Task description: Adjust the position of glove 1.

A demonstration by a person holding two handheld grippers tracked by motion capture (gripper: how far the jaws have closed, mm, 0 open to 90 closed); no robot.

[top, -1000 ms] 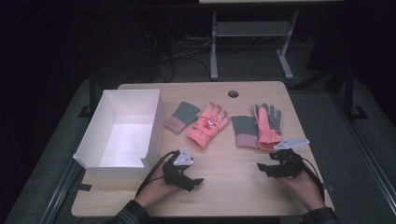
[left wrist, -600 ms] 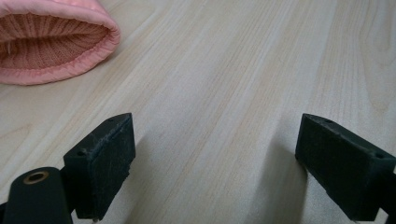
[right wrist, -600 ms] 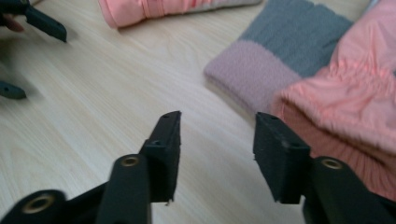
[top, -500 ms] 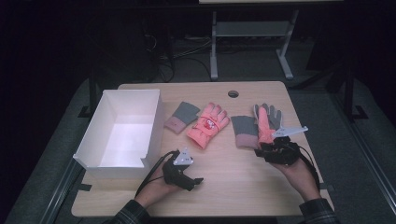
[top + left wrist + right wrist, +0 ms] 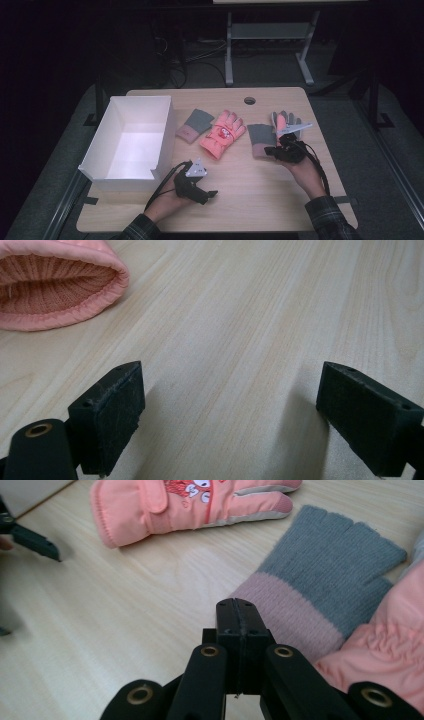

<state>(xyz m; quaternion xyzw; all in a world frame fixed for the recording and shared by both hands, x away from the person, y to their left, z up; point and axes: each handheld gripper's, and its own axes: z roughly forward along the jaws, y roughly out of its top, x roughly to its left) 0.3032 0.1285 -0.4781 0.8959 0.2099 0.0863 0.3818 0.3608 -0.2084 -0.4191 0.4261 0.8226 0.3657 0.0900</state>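
Right gripper jaws pressed together, empty, at grey-pink knit glove; left gripper wide, idle. White box empty, four gloves left.

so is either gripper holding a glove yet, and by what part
No. The left gripper is open over bare table; the right gripper is shut on nothing, its tips just short of the grey-and-pink glove.
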